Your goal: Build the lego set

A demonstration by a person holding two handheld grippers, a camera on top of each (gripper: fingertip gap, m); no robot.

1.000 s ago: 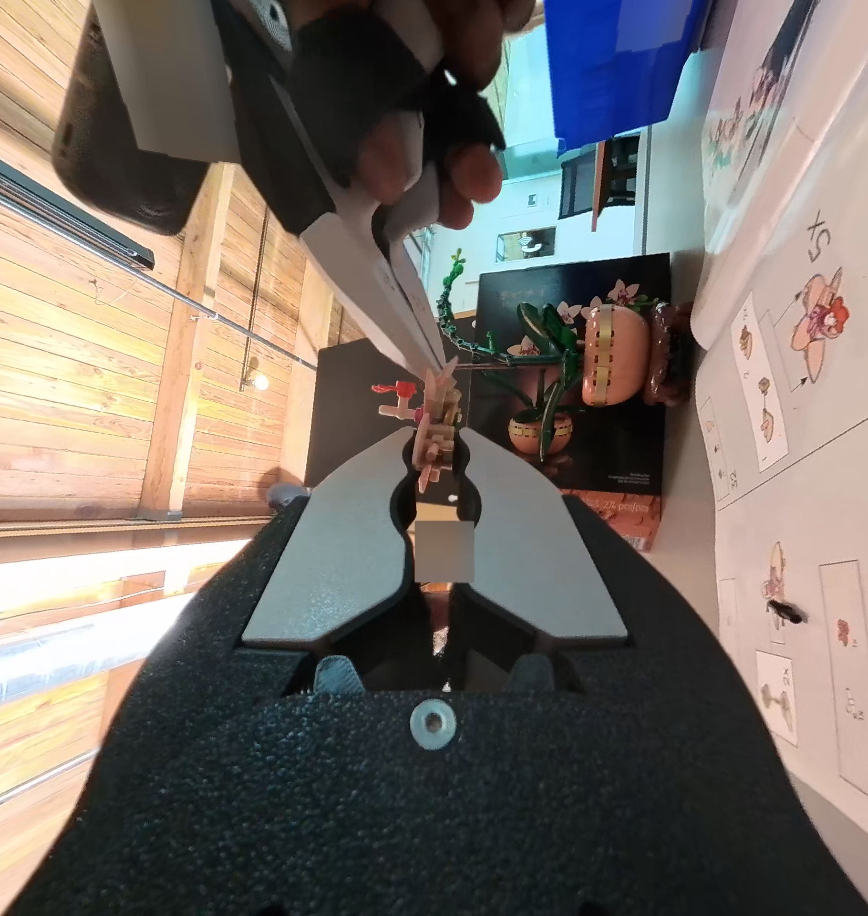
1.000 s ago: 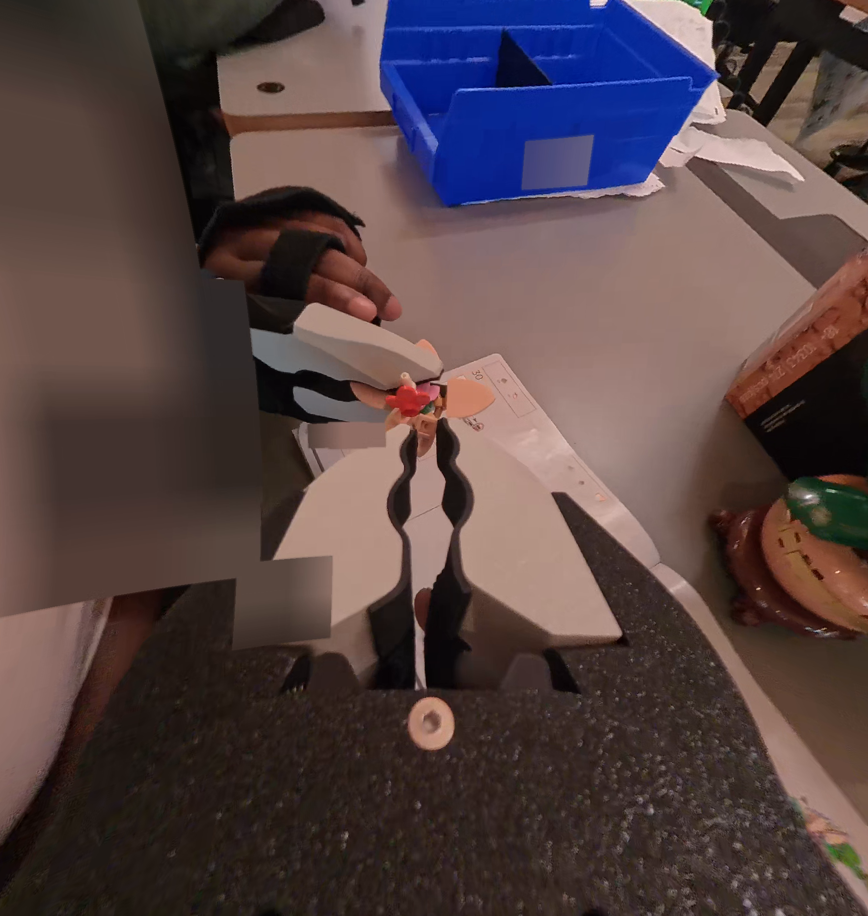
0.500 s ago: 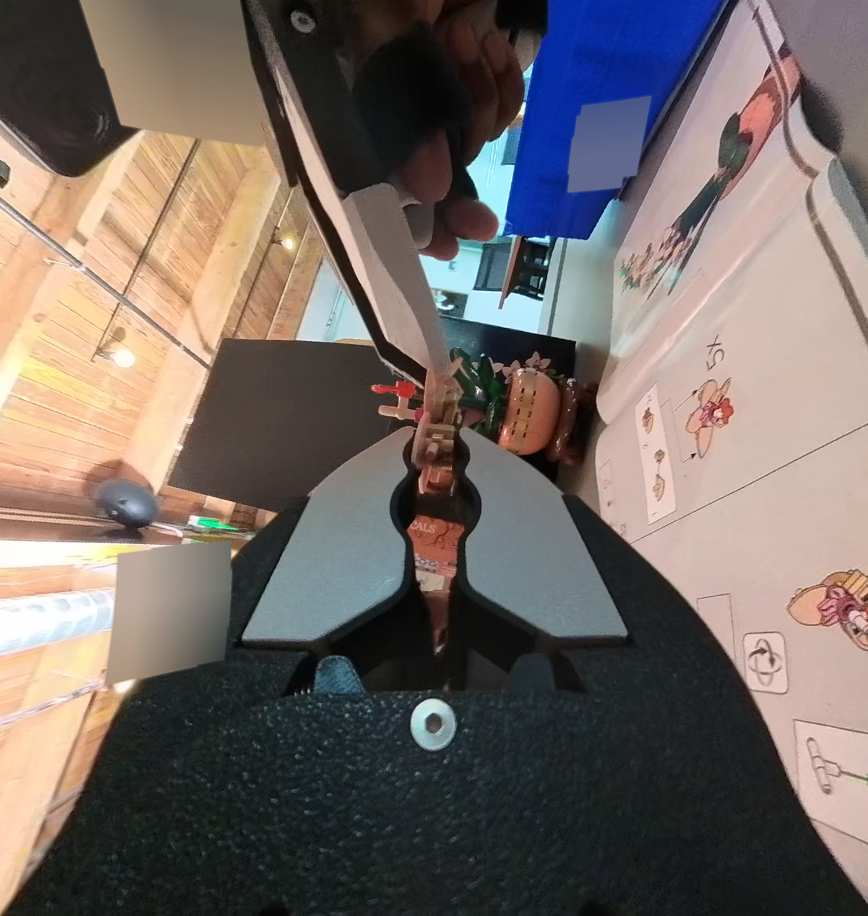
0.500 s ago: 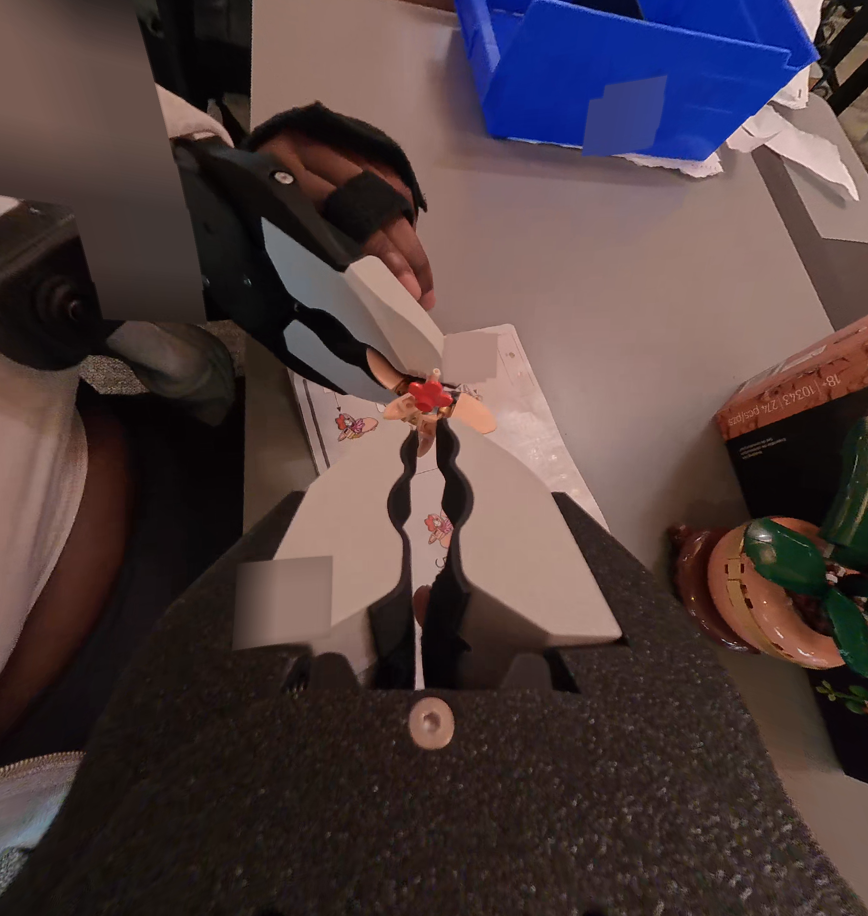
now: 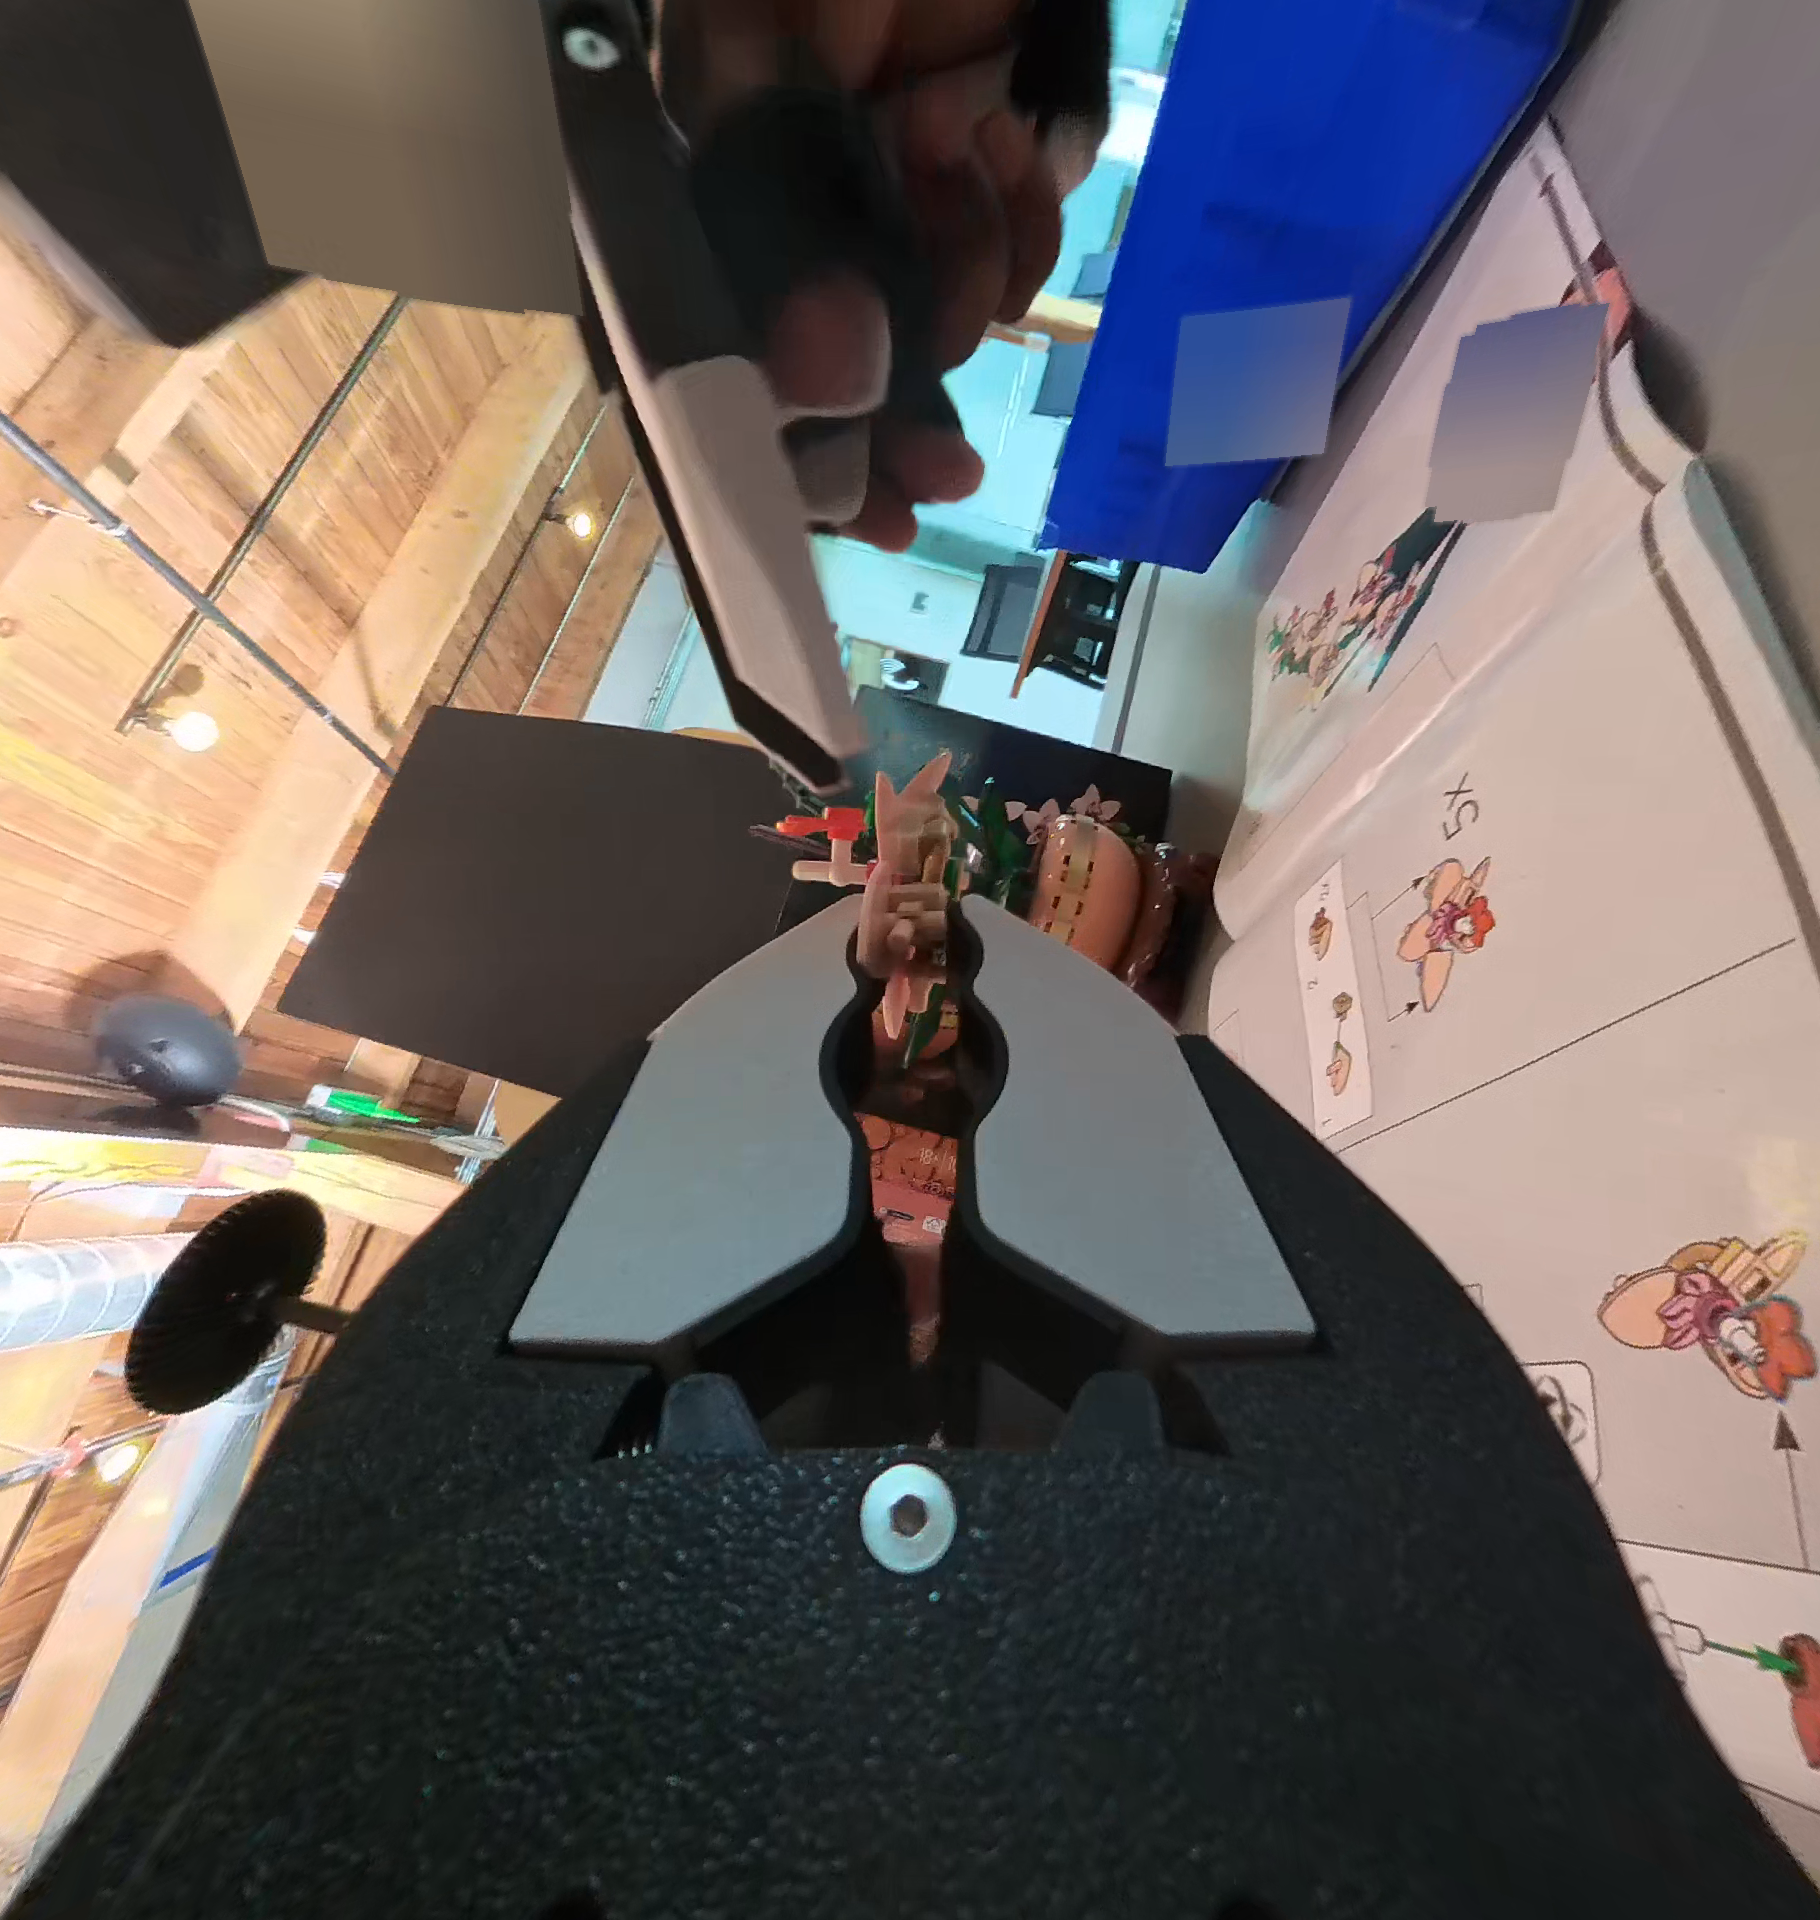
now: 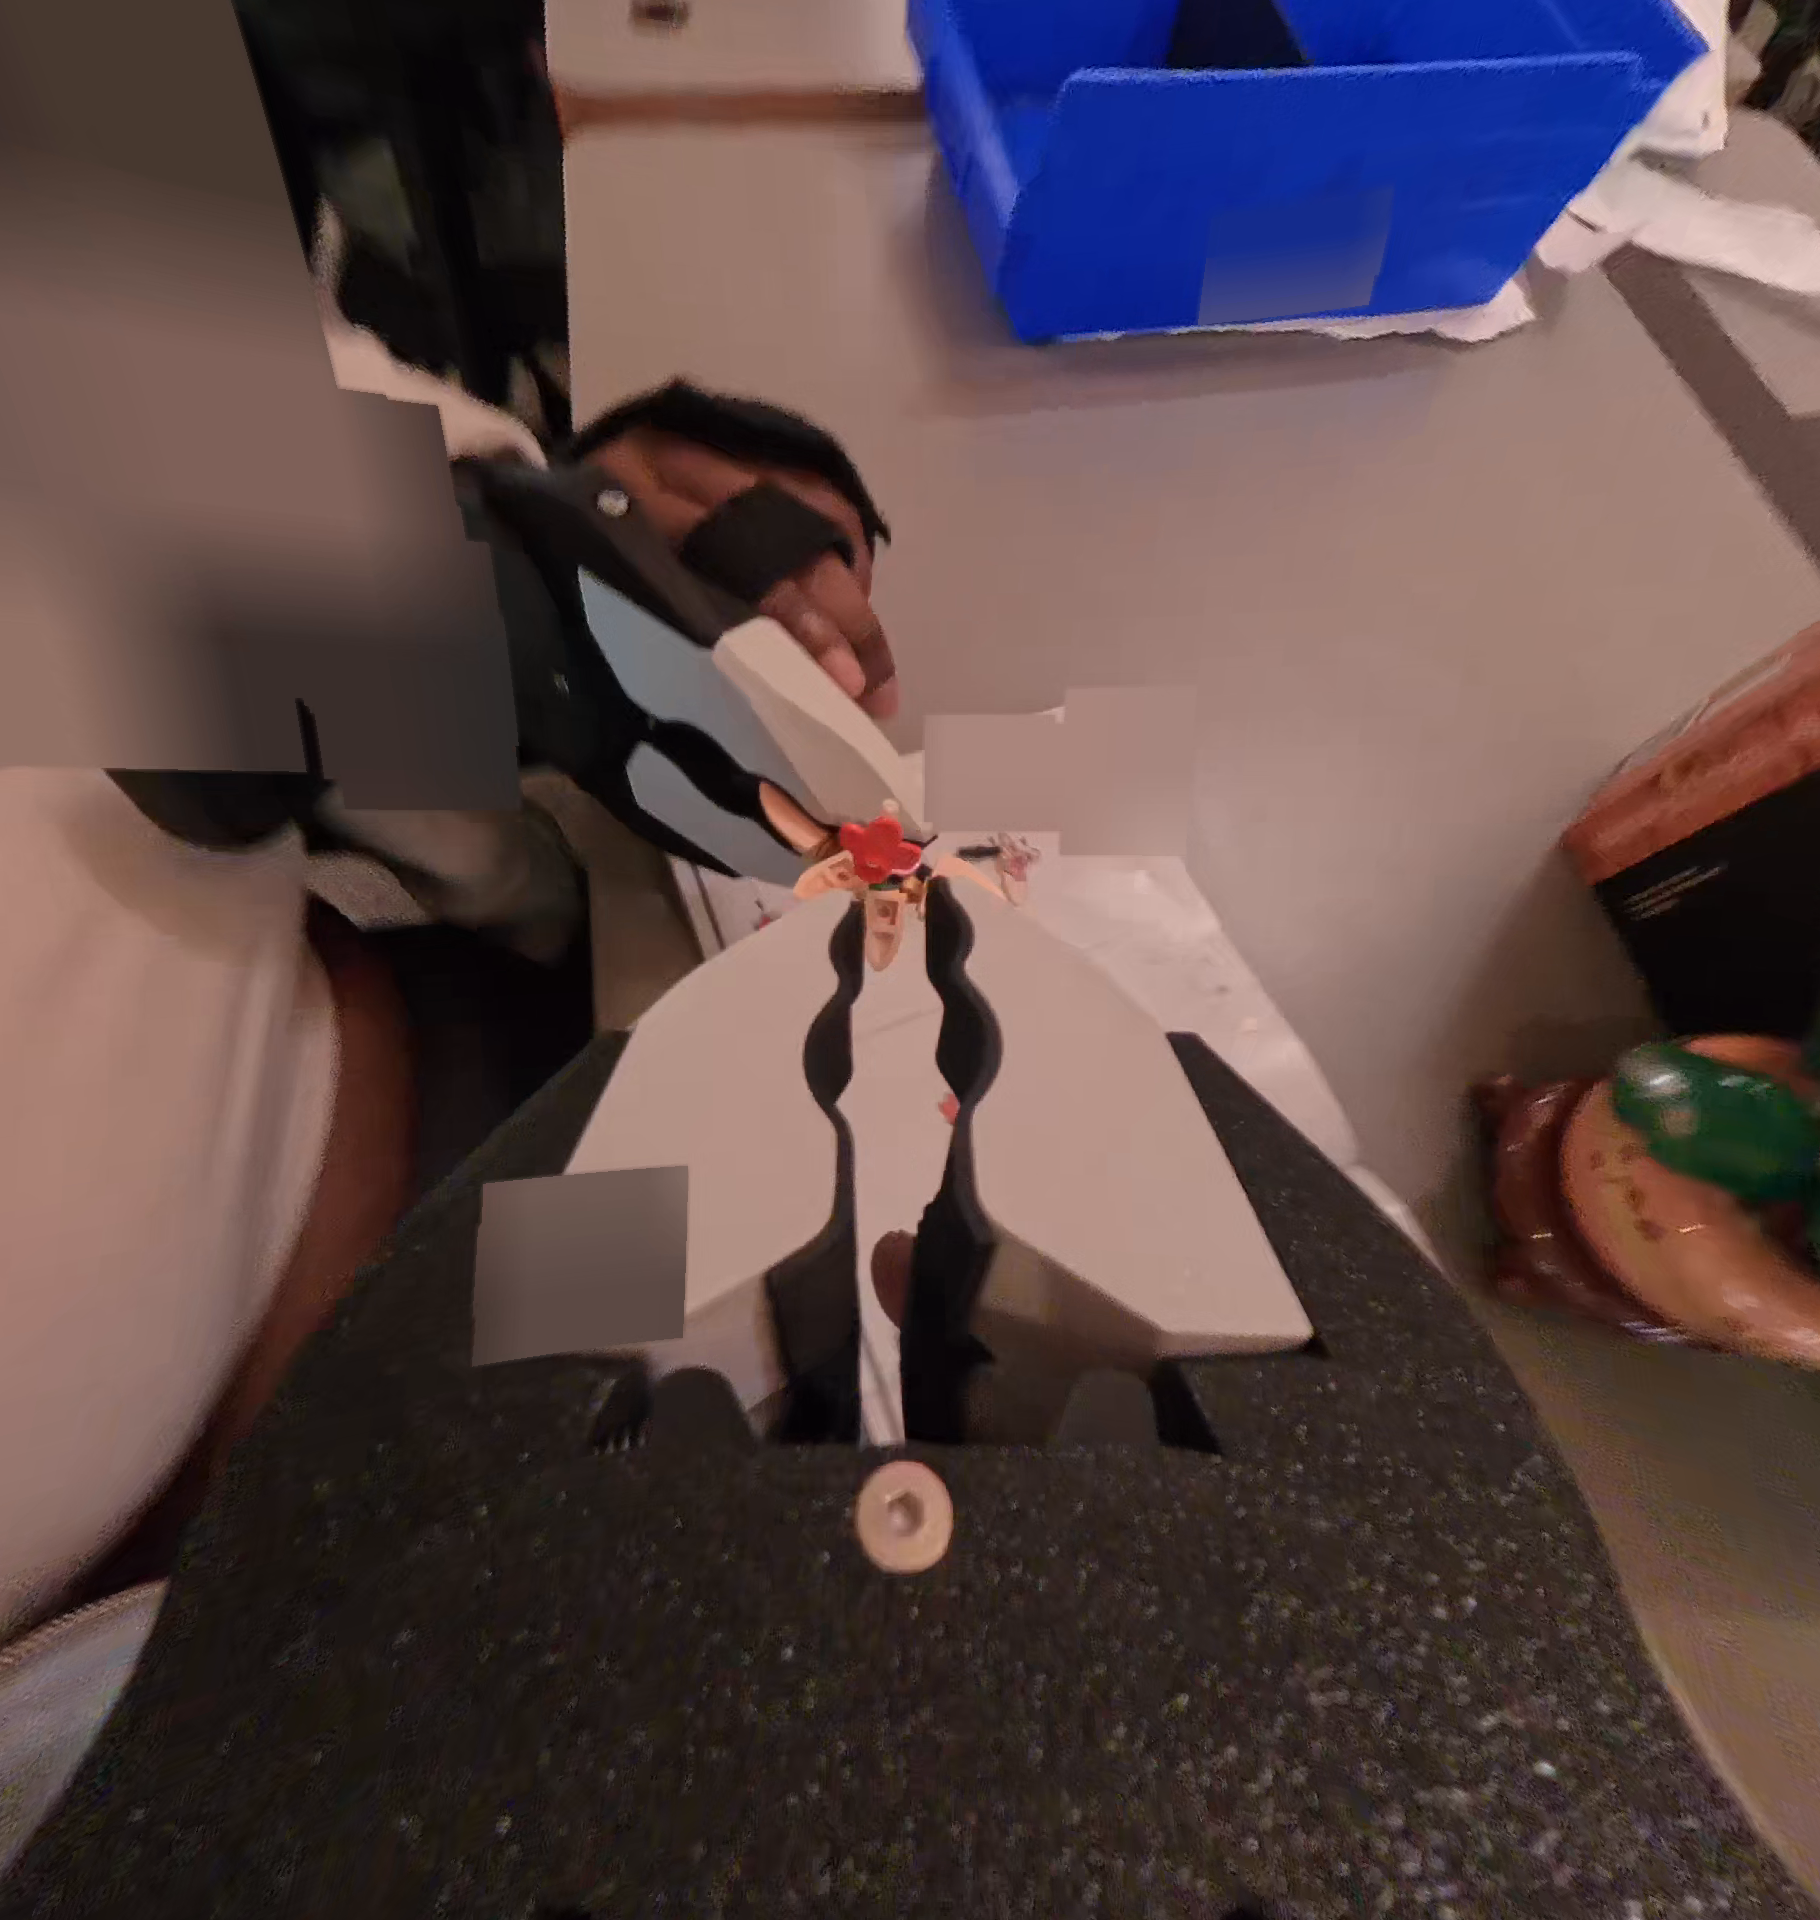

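Observation:
A small lego flower point(image 5: 901, 904) with tan-pink petals and a red centre is pinched in my left gripper point(image 5: 911, 914), which is shut on it and held above the table. In the right wrist view the flower point(image 6: 875, 857) faces the camera, red centre forward. My right gripper point(image 6: 890, 909) stands just before it, tips close around the lower petal. The left gripper's fingers point(image 6: 812, 717) come in from the left behind the flower. The right gripper's fingers point(image 5: 771, 582) reach down from above, tip beside the red piece.
The open instruction booklet point(image 5: 1508, 1039) lies on the grey table point(image 6: 1301, 623) below the grippers. A blue bin point(image 6: 1301, 187) stands at the back on crumpled paper. The lego box point(image 6: 1737, 810) and a built pot with green leaves point(image 6: 1664, 1226) are at the right.
Both grippers have shifted together with the flower, and the flower's red centre now faces the right camera. The gap at the right gripper's tips looks slightly wider.

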